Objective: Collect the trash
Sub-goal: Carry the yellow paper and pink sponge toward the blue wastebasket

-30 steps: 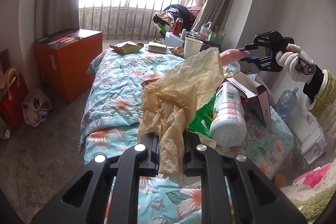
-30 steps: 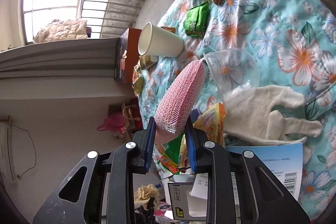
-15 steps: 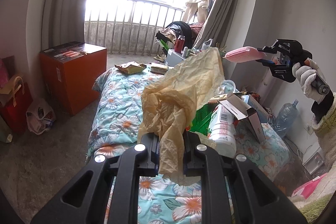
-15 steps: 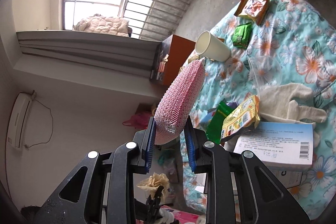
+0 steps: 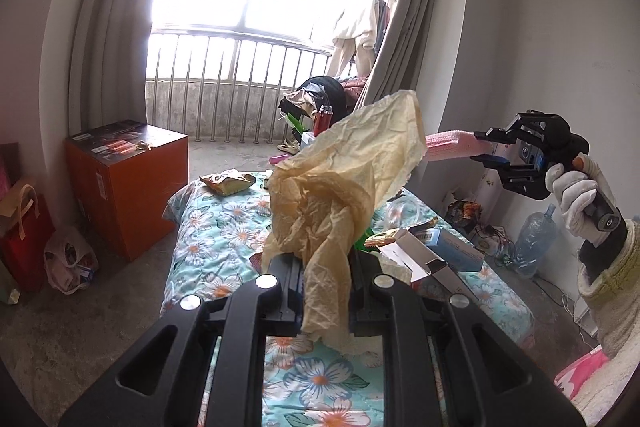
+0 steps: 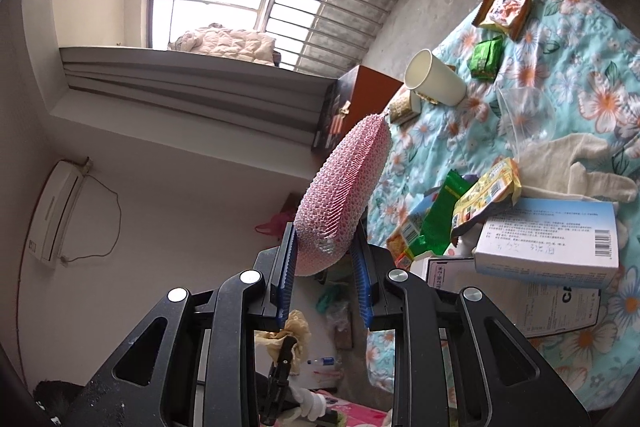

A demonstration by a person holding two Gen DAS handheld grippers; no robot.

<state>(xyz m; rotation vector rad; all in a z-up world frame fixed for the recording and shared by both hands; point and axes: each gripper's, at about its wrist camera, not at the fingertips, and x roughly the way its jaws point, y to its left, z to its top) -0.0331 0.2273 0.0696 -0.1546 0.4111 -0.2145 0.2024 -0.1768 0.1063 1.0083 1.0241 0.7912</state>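
The left gripper (image 5: pixel 325 291) is clamping a crumpled tan plastic bag (image 5: pixel 344 187) between its jaws, the bag billowing up above the floral bedspread (image 5: pixel 224 227) and hiding part of the litter lying on it. The right gripper (image 6: pixel 325 267) is pinching the lower end of a pink foam net sleeve (image 6: pixel 344 199), which is sticking out past the blue pads (image 6: pixel 286 267) and hanging in the air off the edge of the bedspread (image 6: pixel 568 39). In the left wrist view that same right gripper (image 5: pixel 490 151) is showing to the right of the bedspread, gripped by a white-gloved hand (image 5: pixel 576 195), with the pink sleeve (image 5: pixel 452 145) pointing toward the tan bag. On the bedspread, a paper cup (image 6: pixel 434 79) is lying on its side near the edge, a green packet (image 6: pixel 486 57) is sitting just beside it, and an orange snack wrapper (image 6: pixel 506 7) is lying farther toward the window end. A clear plastic cup (image 6: pixel 524 119) is resting near the paper cup, next to a pale glove (image 6: pixel 576 167) spread flat. Closer to the right gripper, a blue-and-white carton (image 6: pixel 552 239) is lying on the bedspread, with a yellow snack bag (image 6: pixel 486 195) and a green wrapper (image 6: pixel 438 223) leaning against it. An orange box (image 5: pixel 128 183) is standing on the floor to the left of the bedspread.
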